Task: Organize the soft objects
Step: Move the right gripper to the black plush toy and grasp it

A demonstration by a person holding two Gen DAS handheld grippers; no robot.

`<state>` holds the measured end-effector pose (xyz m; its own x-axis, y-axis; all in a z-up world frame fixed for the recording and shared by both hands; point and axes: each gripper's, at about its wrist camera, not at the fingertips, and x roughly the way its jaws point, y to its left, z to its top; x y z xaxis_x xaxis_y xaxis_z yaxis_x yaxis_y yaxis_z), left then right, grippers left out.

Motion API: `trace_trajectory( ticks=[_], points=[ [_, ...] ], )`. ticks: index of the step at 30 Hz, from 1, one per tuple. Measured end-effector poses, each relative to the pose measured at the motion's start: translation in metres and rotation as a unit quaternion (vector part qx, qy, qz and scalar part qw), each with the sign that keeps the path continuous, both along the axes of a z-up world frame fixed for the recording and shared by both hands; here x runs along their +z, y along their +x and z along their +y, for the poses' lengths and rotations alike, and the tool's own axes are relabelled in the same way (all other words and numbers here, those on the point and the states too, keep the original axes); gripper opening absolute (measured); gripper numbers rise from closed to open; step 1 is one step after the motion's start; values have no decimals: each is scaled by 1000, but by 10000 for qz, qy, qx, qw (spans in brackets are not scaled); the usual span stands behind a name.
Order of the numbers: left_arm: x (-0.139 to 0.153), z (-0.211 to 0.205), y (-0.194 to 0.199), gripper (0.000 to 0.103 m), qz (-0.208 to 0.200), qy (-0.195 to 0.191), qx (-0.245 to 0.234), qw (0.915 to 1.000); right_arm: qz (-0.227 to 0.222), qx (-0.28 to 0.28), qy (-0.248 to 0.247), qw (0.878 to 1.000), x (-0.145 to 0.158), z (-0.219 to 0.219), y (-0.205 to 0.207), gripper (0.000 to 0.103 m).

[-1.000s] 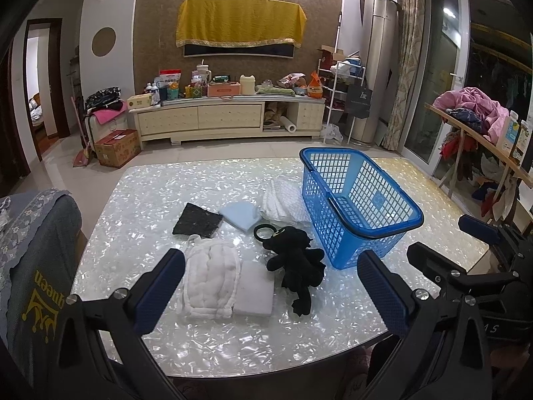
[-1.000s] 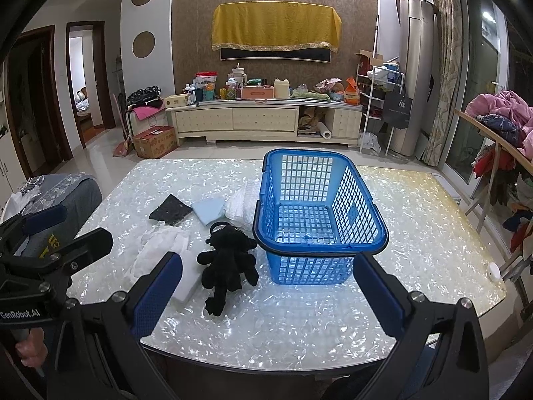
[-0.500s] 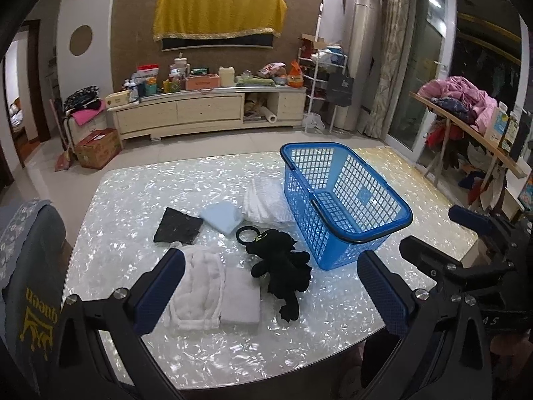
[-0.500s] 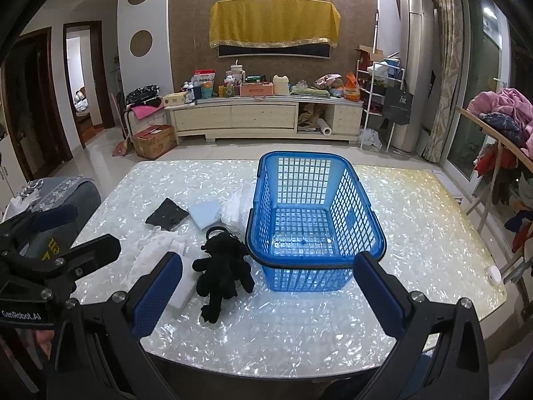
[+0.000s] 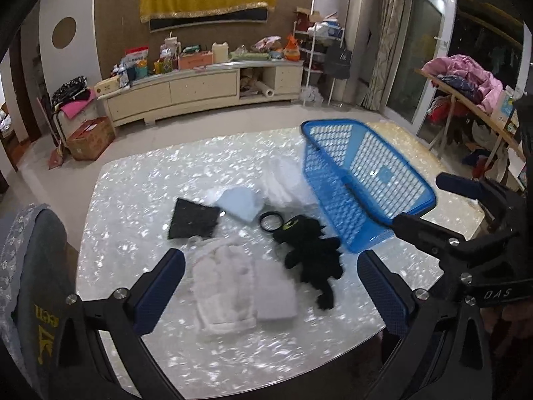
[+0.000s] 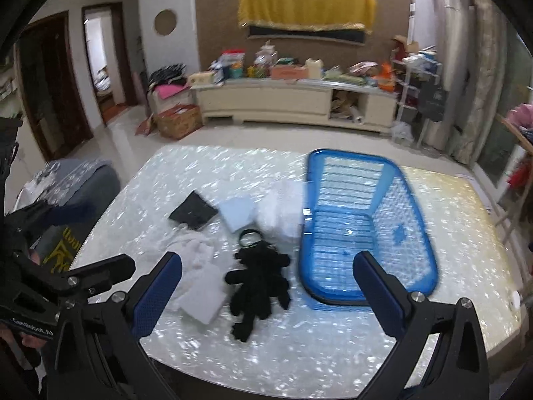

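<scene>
Black plush toy point(image 5: 309, 256) sprawled beside blue basket point(image 5: 363, 193).

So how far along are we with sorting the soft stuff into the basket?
Nothing is done: the blue basket looks empty. Nothing is in hand either; the left gripper and right gripper are both open above the table. Left to do: the black plush toy, white fluffy cloth, black cloth, light blue cloth.

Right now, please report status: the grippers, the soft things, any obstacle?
Left hand-held gripper open, empty. Right hand-held gripper open, empty. Black plush toy and cloths on table beside blue basket; nothing visible inside basket. No obstacle seen.
</scene>
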<state>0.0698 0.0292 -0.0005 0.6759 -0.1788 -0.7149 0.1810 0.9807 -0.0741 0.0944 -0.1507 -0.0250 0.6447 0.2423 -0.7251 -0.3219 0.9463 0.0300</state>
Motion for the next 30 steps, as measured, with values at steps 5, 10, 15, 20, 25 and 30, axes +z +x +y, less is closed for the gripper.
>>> trace_trajectory(
  ticks=[5,10,15,20,25,30],
  points=[
    [-14,29,8,103,308,25,105,9995,336,303,-132,9989,-22,33,14,96],
    [-38,63,15,103,633,-178,384,9971,828,595,-433,9938,-52,63,21,91],
    [-67,83,16,103,897,-153,502,9946,1326,703,-400,9879,-79,78,28,88],
    [-98,93,22,103,1190,-95,539,9914,1813,476,-488,9811,-103,79,41,87],
    [-118,93,35,103,1380,-103,473,9892,1836,241,-791,9795,-118,77,52,86],
    [-129,83,52,103,1471,-68,345,9885,1859,99,-1056,9768,-132,74,64,75]
  ],
)
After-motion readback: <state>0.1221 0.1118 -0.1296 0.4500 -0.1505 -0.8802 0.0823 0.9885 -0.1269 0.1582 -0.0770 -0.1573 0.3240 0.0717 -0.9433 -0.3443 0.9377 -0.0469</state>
